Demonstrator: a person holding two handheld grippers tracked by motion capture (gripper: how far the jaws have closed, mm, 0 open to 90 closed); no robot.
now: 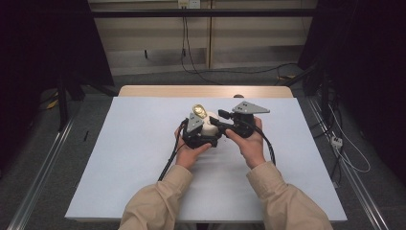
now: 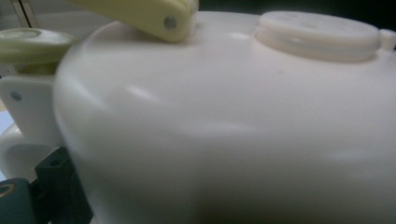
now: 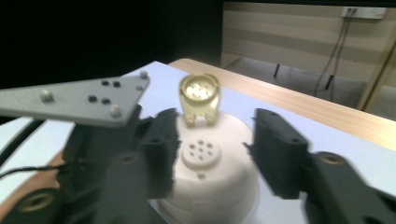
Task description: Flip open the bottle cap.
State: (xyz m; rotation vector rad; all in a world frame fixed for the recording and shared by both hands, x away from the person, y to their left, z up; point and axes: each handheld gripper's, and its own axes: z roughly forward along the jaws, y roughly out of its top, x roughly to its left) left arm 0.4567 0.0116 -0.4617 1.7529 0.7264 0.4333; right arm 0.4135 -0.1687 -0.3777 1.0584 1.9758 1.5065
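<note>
A white domed container (image 1: 208,125), with a round perforated insert (image 3: 201,152) on its top and a yellowish hinged lid (image 1: 199,111) flipped up behind it, sits on the tabletop (image 1: 134,143) a little far of centre, between your two grippers. In the right gripper view the lid stands upright on its hinge at the far side of the dome, its inner face showing a ring of small holes.

Your right gripper (image 3: 212,144) points toward the dome, and its two black jaws stand spread, one on each side of the dome's top; whether they touch the sides you cannot tell from here. In the high view that gripper (image 1: 215,120) comes in from the right, held in your right hand (image 1: 249,139), grey three-cornered plate on top.

Your left gripper (image 1: 195,130) sits just to the left of the dome, held in your left hand (image 1: 189,152). Its own view is pressed right up against the blurred white wall of the container, so you cannot tell how its jaws stand.

The tabletop is covered by a pale sheet, with a wooden edge (image 1: 206,91) showing at the far side.
</note>
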